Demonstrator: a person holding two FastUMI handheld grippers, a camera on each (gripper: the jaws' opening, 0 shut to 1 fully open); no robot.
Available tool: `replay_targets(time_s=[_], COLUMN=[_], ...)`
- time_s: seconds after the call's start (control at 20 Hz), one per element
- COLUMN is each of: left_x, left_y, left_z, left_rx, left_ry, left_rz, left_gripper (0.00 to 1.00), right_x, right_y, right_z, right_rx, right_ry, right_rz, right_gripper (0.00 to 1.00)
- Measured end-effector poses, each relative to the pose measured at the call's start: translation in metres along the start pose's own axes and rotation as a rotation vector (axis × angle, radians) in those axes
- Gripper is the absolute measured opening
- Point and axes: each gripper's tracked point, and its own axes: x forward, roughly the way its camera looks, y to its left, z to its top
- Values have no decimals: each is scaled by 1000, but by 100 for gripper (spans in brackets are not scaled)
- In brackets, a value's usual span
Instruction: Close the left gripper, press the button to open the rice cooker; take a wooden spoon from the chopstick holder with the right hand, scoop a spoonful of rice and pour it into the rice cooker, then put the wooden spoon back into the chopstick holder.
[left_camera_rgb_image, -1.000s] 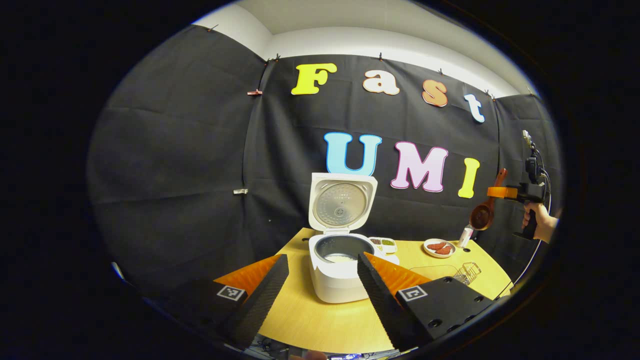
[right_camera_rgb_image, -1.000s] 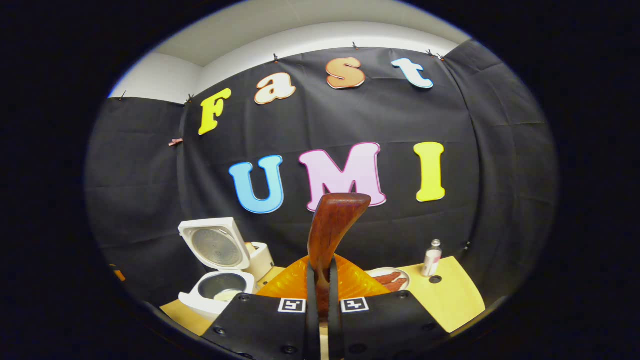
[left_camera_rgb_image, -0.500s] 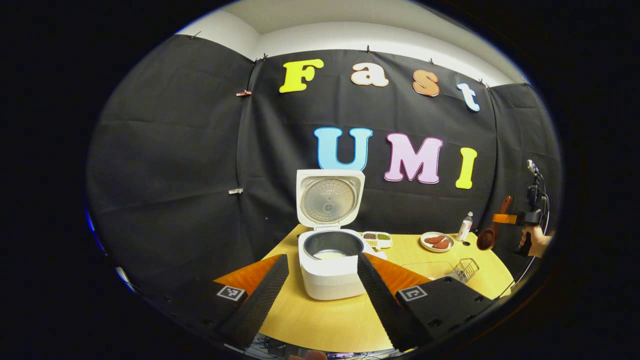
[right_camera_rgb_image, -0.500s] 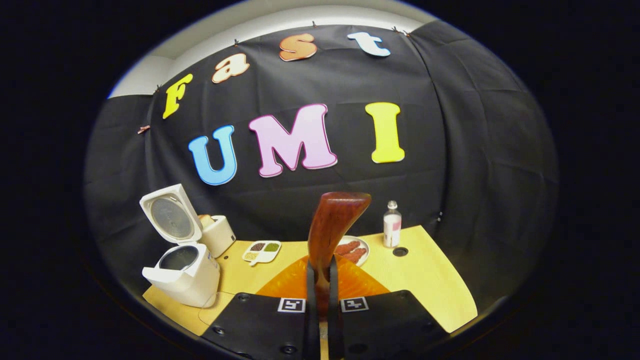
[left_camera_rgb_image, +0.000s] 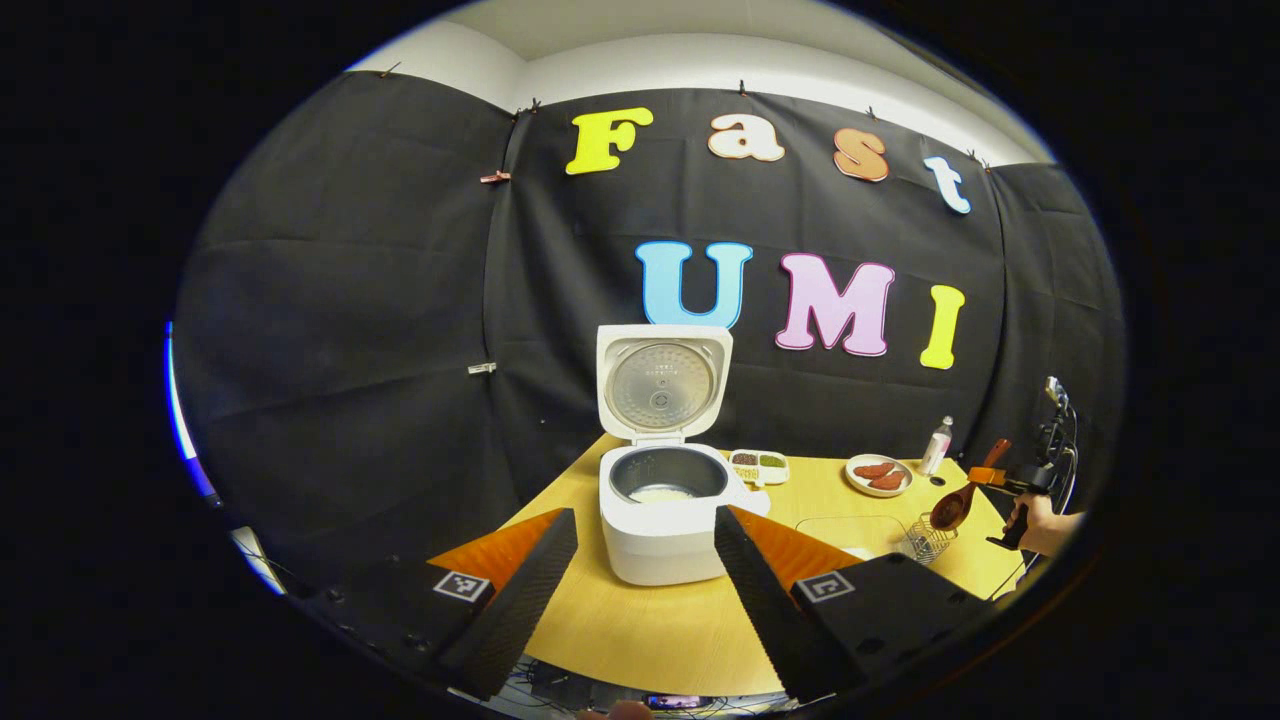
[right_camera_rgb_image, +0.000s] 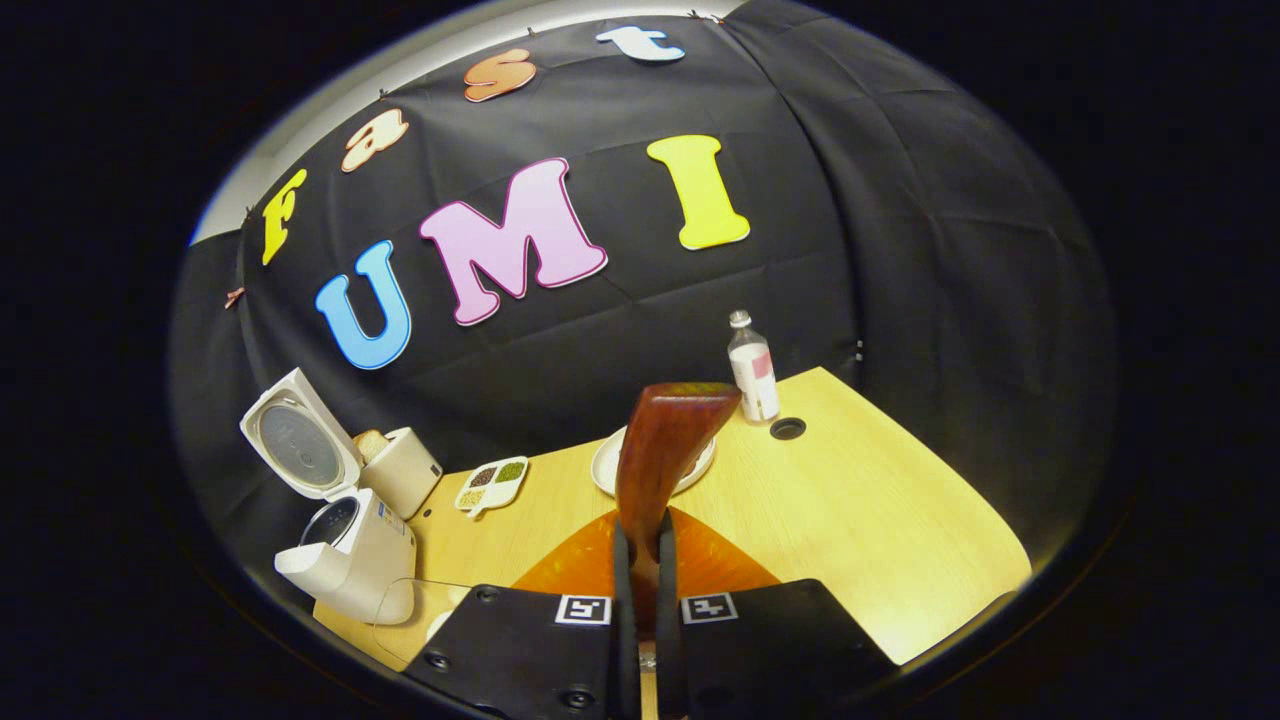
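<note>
The white rice cooker stands open on the table, lid upright, with pale rice on the bottom of its pot. My left gripper hangs open in front of it with nothing between its fingers. At the far right, a hand holds my right gripper, which is shut on the wooden spoon. The spoon's bowl hangs just above the wire chopstick holder. In the right gripper view the spoon's handle rises from between the shut fingers of my right gripper. The open rice cooker is at the lower left.
A plate of reddish food, a small bottle and a sectioned dish sit along the back of the wooden table. A clear container lies beside the wire holder. A white box stands behind the cooker.
My right gripper has come down with the spoon, from high near the wall to just above the wire holder, tilting downward. My left gripper has shifted only slightly and stays open.
</note>
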Motion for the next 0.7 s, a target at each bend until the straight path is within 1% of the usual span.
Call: replay_targets(time_s=[0.2,0.3,0.35,0.45,0.5,0.55,0.6,0.7], left_x=[-3,-5,-7,-10,-12,-13,-13,-13], left_y=[4,8,11,14,15,18,19,22], left_z=[0,0,1,3,3,3,4,5], left_rx=[-4,2,3,1,-1,-4,-8,-16], left_ry=[1,2,-1,-9,-10,-12,-13,-16], left_rz=[8,14,17,16,16,15,12,3], left_gripper=[95,95,95,95,95,95,95,95], right_x=[9,10,10,8,4,1,-3,-12], right_y=[3,2,0,-8,-13,-16,-19,-25], right_z=[-30,-41,-44,-41,-39,-38,-37,-37], right_rx=[-50,-25,-4,26,33,37,37,32], right_ry=[48,77,86,74,71,71,74,82], right_rz=[-26,-41,-57,-89,-105,-118,-129,-148], right_gripper=[11,14,17,21,14,30,32,41])
